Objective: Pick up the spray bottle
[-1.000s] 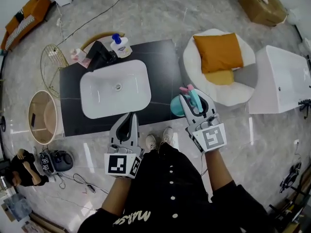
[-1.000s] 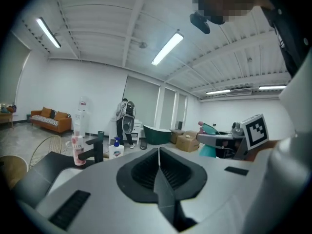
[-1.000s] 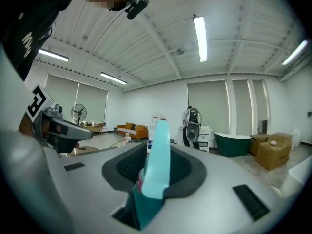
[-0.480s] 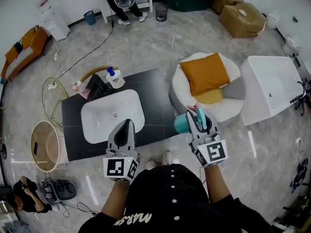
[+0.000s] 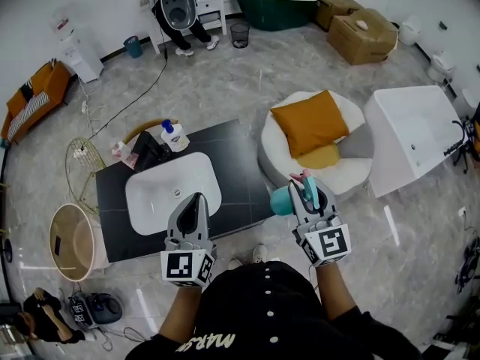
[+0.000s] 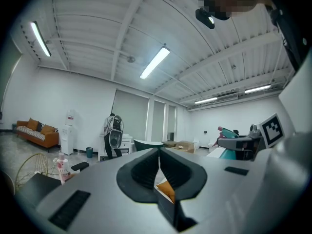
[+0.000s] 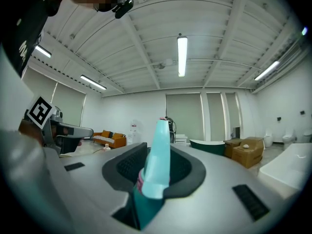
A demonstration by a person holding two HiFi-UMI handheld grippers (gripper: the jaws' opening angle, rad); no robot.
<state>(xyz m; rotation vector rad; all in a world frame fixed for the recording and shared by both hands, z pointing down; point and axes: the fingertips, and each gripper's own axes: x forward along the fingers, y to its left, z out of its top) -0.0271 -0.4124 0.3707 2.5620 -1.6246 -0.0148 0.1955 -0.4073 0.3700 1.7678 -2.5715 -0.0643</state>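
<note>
- Right gripper (image 5: 307,192) grips the teal spray bottle (image 7: 157,160) by its head, beside the black counter's (image 5: 240,156) right edge.
- Left gripper (image 5: 196,199): jaws clenched together, nothing between them.

Floor: glossy grey marble tiles (image 5: 225,81).
Walls: white (image 6: 73,96).
Ceiling: white beams, lit tube lights (image 7: 182,55).
Counter: black (image 5: 241,169), with a white basin (image 5: 172,193) set in it.
Seat: round white chair (image 5: 274,152) with an orange cushion (image 5: 311,122).
Tubs: white tub (image 5: 412,133) at right; dark green tub (image 5: 274,2) by the far wall.
Boxes: cardboard (image 5: 364,36), beside the green tub.
Sofa: orange (image 5: 34,100), at the left edge.
</note>
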